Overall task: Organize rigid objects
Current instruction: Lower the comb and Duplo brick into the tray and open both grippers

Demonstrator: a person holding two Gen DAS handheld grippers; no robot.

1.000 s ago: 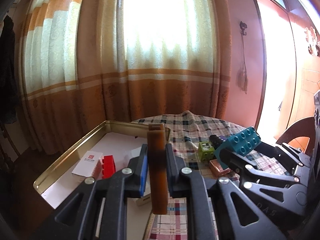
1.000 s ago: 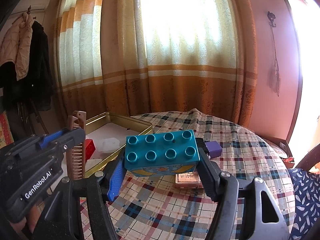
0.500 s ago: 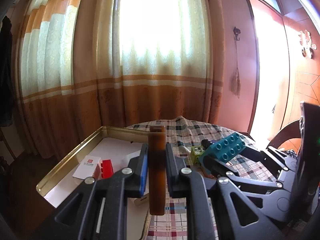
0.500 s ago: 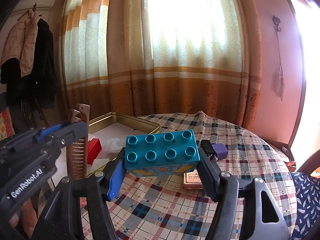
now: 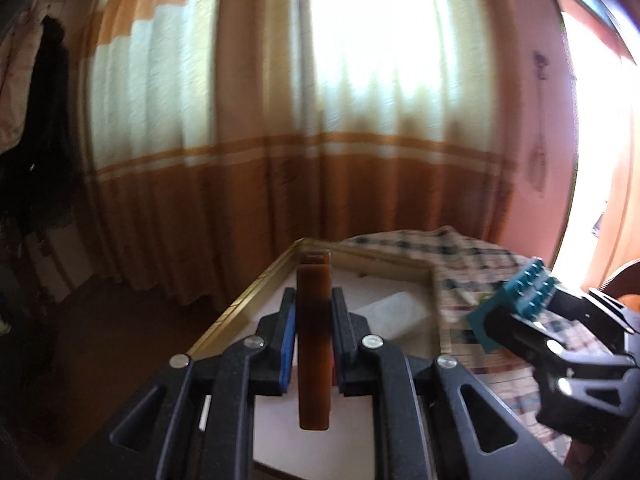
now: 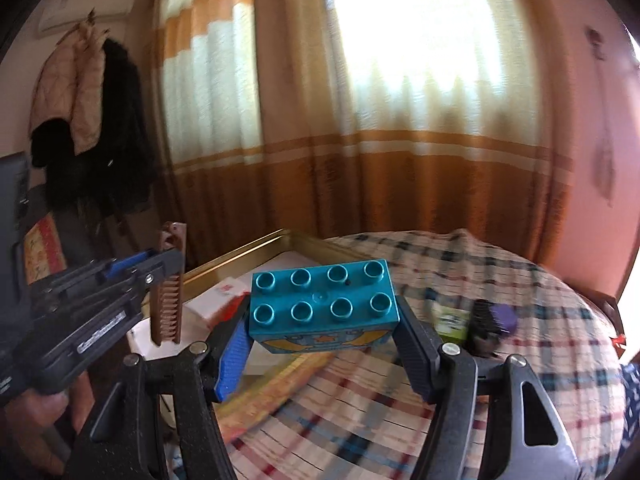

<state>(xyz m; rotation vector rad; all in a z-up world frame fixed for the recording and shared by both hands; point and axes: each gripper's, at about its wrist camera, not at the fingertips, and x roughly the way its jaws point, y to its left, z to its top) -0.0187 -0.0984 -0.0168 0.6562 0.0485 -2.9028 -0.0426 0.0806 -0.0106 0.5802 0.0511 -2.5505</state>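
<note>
**Comb and brick, both held above tray and worktop**

Left wrist view: left hand-held gripper (image 5: 313,344) clamps a brown translucent comb (image 5: 314,340), upright over the gold-rimmed tray (image 5: 240,304).

Right wrist view: right hand-held gripper (image 6: 323,344) grips a teal eight-stud plastic brick (image 6: 323,304) above the checked-cloth worktop (image 6: 500,400).

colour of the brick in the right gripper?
Teal brick, with a yellow and blue print on its side; clearest in the right wrist view.

Showing up: two grippers (image 6: 324,344) (image 5: 313,340), one teal brick (image 6: 322,300), one brown comb (image 6: 168,288), one gold tray (image 5: 240,304), one green cube (image 6: 450,318), one purple block (image 6: 502,316)
</note>
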